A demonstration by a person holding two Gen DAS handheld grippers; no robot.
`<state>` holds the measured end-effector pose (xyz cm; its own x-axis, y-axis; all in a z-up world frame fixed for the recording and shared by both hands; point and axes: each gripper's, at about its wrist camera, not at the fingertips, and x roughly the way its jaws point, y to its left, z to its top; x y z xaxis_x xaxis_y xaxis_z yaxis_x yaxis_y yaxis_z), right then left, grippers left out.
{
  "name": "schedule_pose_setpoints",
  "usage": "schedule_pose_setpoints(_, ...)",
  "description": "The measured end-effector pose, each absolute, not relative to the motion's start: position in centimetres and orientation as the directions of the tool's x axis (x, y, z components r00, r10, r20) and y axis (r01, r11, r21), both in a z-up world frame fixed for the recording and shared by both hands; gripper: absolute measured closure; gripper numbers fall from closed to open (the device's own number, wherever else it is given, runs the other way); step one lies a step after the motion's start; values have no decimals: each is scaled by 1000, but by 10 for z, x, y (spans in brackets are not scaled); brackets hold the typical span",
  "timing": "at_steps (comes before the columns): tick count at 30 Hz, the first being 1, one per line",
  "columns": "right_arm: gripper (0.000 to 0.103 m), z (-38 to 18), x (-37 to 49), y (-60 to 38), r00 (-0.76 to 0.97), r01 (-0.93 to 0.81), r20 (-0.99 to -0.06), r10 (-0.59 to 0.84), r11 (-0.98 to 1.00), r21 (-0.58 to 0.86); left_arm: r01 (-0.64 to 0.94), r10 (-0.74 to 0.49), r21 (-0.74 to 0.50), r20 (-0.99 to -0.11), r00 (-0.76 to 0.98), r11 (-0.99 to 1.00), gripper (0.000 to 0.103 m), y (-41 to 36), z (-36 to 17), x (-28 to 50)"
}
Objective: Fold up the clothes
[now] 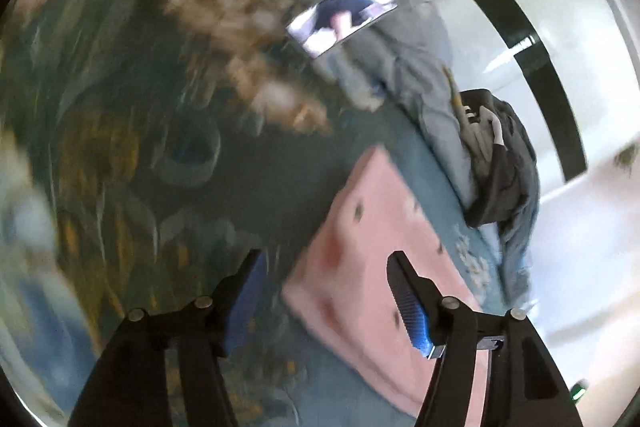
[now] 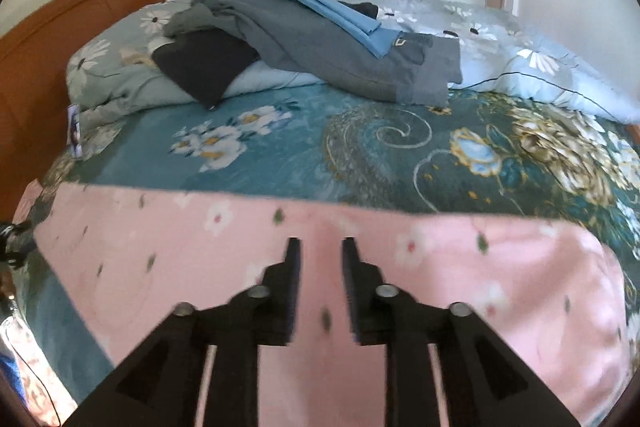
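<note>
Pink floral cloth (image 2: 360, 247) lies spread flat on the near part of the bed (image 2: 280, 147), a sensible place for folding since the patterned sheet gives it broad, even support. The right hand-held gripper (image 2: 320, 251) hovers over its middle with fingers slightly parted and nothing between them, probably lining up for a pinch. The left hand-held gripper (image 1: 324, 267) is spread wide over the cloth's edge, empty; that view is blurred. At the far end one heap of clothes (image 2: 320, 43) waits on the folded quilt (image 2: 120, 79): I count a grey garment, a blue one and a dark one, likely set aside to keep the working area free.
</note>
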<state>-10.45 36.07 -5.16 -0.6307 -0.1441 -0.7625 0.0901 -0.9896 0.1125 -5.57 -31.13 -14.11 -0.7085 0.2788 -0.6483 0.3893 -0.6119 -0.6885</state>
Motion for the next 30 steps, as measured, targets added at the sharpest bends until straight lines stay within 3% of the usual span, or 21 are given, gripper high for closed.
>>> schedule_pose_setpoints(4,75,-53,-61,384,-648,32,-751,-125,-990,138,374,379,-768,-600,-705,-519,36,-294,-168,-57)
schedule_pose_setpoints(8,74,-58,-20,427,-657,-97,-751,-68,-980,174,389,342,-785,-577,-742,-482,40,-289,-173,-68)
schedule_pose_setpoints(9,74,-59,-10,438,-659,-129,-751,-54,-975,183,395,327,-784,-577,-749,-479,59,-289,-172,-70)
schedule_pose_setpoints(10,74,-60,-1,449,-660,-160,-750,-39,-968,192,410,320,-780,-586,-745,-473,89,-290,-172,-72)
schedule_pose_setpoints(17,74,-68,53,508,-670,-334,-742,23,-902,275,419,264,-797,-557,-787,-435,91,-307,-151,-82)
schedule_pose_setpoints(22,74,-74,63,519,-679,-362,-734,24,-881,305,346,171,-640,-604,-778,-686,91,-252,-92,-98)
schedule_pose_setpoints(24,74,-77,63,519,-684,-352,-730,11,-881,317,260,157,-559,-590,-792,-787,91,-213,-58,-103)
schedule_pose_setpoints(30,74,-82,61,513,-698,-319,-716,-27,-883,344,-131,336,-387,-531,-778,-913,91,-46,10,-115)
